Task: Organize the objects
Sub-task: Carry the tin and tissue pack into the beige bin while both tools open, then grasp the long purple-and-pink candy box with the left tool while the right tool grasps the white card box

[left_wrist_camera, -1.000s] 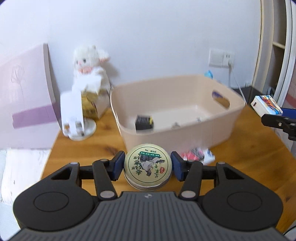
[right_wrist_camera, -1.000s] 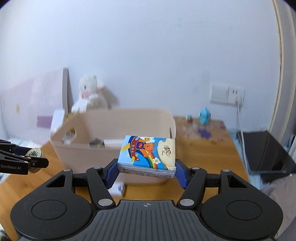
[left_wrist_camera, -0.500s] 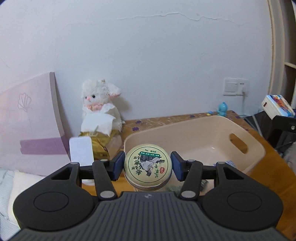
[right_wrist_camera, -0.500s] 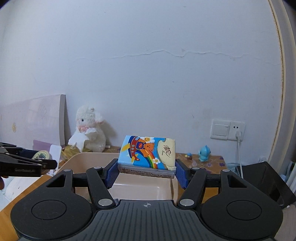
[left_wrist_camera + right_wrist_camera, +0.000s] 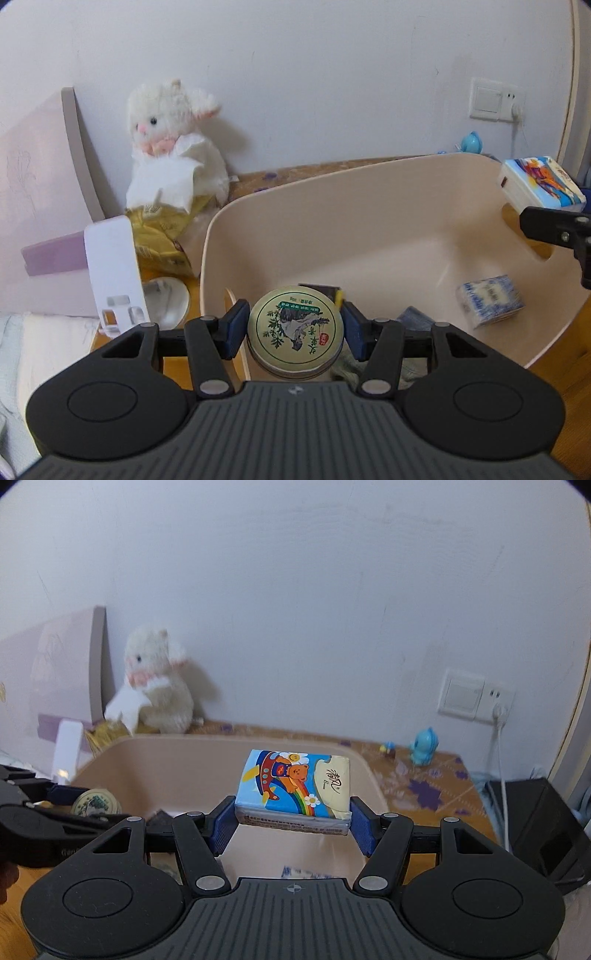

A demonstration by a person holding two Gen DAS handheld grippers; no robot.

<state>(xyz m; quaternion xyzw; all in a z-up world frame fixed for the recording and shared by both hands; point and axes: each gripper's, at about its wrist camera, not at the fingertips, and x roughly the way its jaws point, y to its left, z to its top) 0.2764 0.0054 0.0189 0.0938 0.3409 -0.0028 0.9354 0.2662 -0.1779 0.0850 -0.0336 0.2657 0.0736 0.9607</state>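
My left gripper [image 5: 294,328] is shut on a round gold tin [image 5: 294,326] with a green plant label, held over the near left part of the beige plastic bin [image 5: 369,192]. My right gripper [image 5: 293,819] is shut on a tissue pack [image 5: 295,781] printed with a cartoon bear and rainbow, held above the bin [image 5: 177,747]. The same pack [image 5: 543,181] shows at the bin's right rim in the left wrist view. In the right wrist view the tin [image 5: 94,802] appears at the left. A blue-patterned tissue pack [image 5: 489,300] and a dark box [image 5: 319,290] lie inside the bin.
A white plush lamb [image 5: 173,140] sits against the wall on a yellow packet [image 5: 162,236]. A white stand [image 5: 114,273] is left of the bin, a pink board [image 5: 33,192] behind it. A blue figurine [image 5: 424,746], wall socket [image 5: 476,698] and black box [image 5: 535,819] lie right.
Both grippers have moved forward and now sit over the bin, each still holding its object. The bin fills more of both views, and its inside shows again.
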